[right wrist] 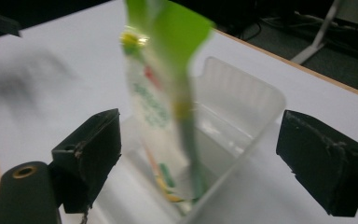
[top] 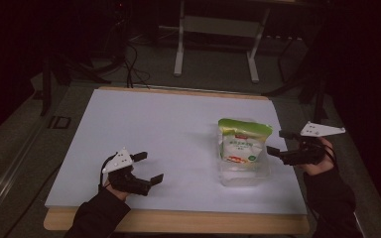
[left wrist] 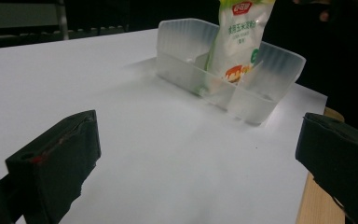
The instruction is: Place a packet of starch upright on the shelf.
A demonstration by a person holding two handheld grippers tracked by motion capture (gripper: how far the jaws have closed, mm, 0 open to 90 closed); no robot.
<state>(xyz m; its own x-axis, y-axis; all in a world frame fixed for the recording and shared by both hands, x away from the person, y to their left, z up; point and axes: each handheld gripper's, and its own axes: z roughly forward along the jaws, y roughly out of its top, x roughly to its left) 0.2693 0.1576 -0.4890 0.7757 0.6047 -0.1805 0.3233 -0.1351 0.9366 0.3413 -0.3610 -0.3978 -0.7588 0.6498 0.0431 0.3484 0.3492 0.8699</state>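
A green and white snack bag (top: 242, 141) stands upright inside a clear plastic bin (top: 243, 174) on the right half of the white table top (top: 154, 129). My right gripper (top: 281, 143) is open just right of the bin, with nothing between its jaws. In the right gripper view the bag (right wrist: 165, 93) and bin (right wrist: 235, 107) rise close ahead between the wide-apart jaws. My left gripper (top: 148, 167) is open near the front left of the table, well away from the bin. Its own view shows the bin (left wrist: 186, 60) and bag (left wrist: 235, 37) farther off.
The white sheet leaves a strip of wooden table edge (top: 178, 220) bare at the front. Beyond the table stand a metal frame's legs (top: 179, 44) and cables (top: 131, 64) on a dark floor. A dark-sleeved forearm (top: 96, 215) comes in at bottom left.
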